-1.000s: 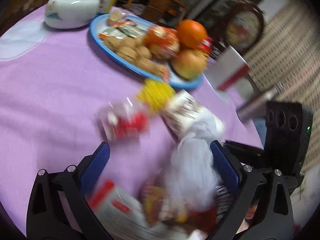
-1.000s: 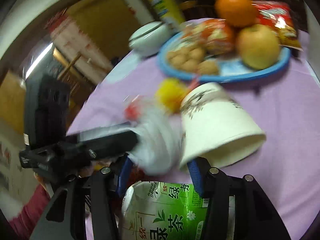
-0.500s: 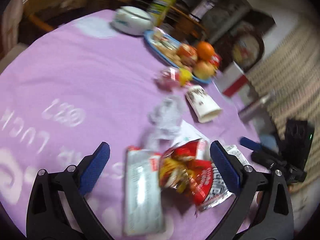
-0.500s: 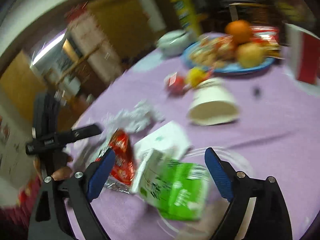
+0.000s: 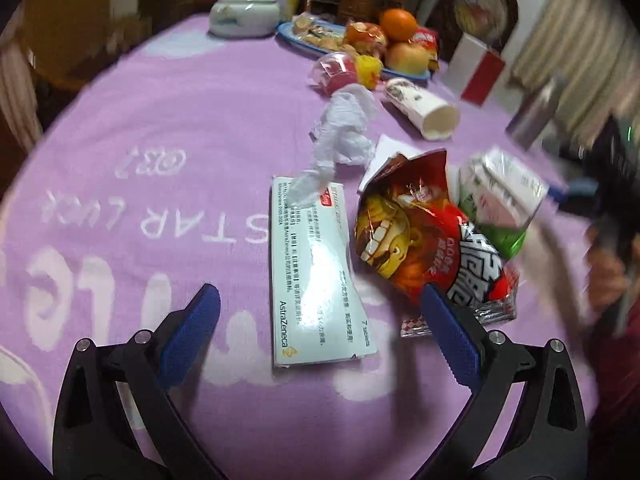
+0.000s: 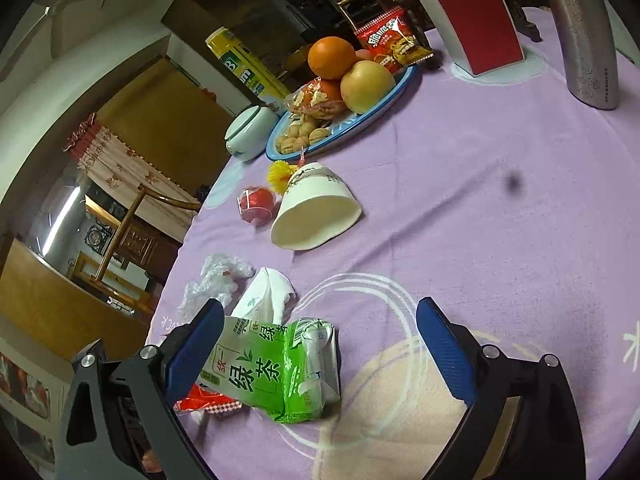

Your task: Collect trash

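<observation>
Trash lies on the purple cloth: a white medicine box (image 5: 316,276), a red snack bag (image 5: 412,232), a crushed green tea carton (image 5: 496,200) (image 6: 276,368), crumpled clear plastic (image 5: 344,128) (image 6: 216,280), a white paper scrap (image 6: 266,292) and a tipped paper cup (image 5: 420,106) (image 6: 316,208). My left gripper (image 5: 320,320) is open above the near end of the medicine box, holding nothing. My right gripper (image 6: 320,348) has its jaws opening; the carton lies on the cloth between them, close to the left pad, and the right pad stands well clear of it.
A blue plate (image 6: 384,104) of fruit and snacks sits at the far side, with a red jelly cup (image 6: 256,204) and a yellow wrapper (image 6: 280,172) in front. A white lidded bowl (image 5: 240,14), a red-and-white box (image 6: 472,20) and a metal flask (image 6: 588,40) stand nearby.
Both grippers have pulled back from the plate toward the near trash. The right jaws, narrow around the crumpled plastic before, have spread wide; the plastic now lies on the cloth.
</observation>
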`<state>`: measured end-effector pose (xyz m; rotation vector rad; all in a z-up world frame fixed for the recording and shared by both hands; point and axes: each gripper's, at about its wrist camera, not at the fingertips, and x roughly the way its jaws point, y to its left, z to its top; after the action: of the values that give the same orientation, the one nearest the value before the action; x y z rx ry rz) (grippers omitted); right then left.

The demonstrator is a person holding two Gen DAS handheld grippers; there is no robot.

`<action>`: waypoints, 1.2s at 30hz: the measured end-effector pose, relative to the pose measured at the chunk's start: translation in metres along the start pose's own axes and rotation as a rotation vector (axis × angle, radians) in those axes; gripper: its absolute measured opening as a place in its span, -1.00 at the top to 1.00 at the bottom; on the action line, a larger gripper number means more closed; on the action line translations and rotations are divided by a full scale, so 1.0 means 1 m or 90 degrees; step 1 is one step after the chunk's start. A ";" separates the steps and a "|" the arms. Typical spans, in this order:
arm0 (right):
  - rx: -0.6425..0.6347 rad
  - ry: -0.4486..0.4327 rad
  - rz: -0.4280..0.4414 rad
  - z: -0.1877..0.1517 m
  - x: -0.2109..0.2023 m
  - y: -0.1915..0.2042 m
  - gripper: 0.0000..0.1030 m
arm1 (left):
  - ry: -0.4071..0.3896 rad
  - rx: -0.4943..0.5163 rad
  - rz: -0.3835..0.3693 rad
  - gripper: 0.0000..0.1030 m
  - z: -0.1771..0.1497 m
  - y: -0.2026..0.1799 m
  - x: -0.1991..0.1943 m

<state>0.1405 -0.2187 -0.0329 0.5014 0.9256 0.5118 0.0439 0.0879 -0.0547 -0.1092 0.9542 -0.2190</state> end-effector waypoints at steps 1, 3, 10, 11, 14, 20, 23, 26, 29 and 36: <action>0.000 0.003 0.000 -0.001 0.001 0.000 -0.85 | 0.006 0.011 -0.005 -0.87 0.000 -0.003 0.002; -0.002 0.004 -0.004 0.000 0.001 0.000 -0.85 | 0.012 0.020 0.012 -0.87 0.001 -0.005 0.006; -0.011 -0.009 -0.039 -0.001 0.003 -0.001 -0.85 | -0.008 0.013 0.153 -0.43 0.017 -0.001 0.021; -0.013 -0.012 -0.044 -0.001 0.003 -0.002 -0.85 | -0.015 0.025 0.163 -0.36 0.016 -0.004 0.020; -0.020 -0.015 -0.063 -0.001 0.006 -0.003 -0.85 | -0.025 0.049 0.135 0.11 0.013 -0.011 0.015; -0.013 -0.007 -0.053 0.000 0.016 -0.002 -0.85 | -0.087 0.016 0.080 0.11 0.013 -0.006 -0.013; 0.008 0.021 -0.013 0.013 0.033 0.008 -0.85 | -0.121 -0.019 0.043 0.11 0.017 0.003 -0.027; 0.036 0.050 0.024 0.031 0.060 0.021 -0.84 | -0.128 -0.043 0.032 0.11 0.018 0.011 -0.032; 0.056 0.060 0.027 0.049 0.090 0.031 -0.84 | -0.111 -0.060 0.037 0.10 0.021 0.018 -0.027; 0.045 0.043 0.008 0.071 0.129 0.039 -0.26 | -0.036 -0.092 0.021 0.10 0.024 0.027 0.001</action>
<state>0.2573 -0.1229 -0.0532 0.5580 1.0080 0.5114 0.0676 0.1142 -0.0474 -0.2313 0.9144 -0.1162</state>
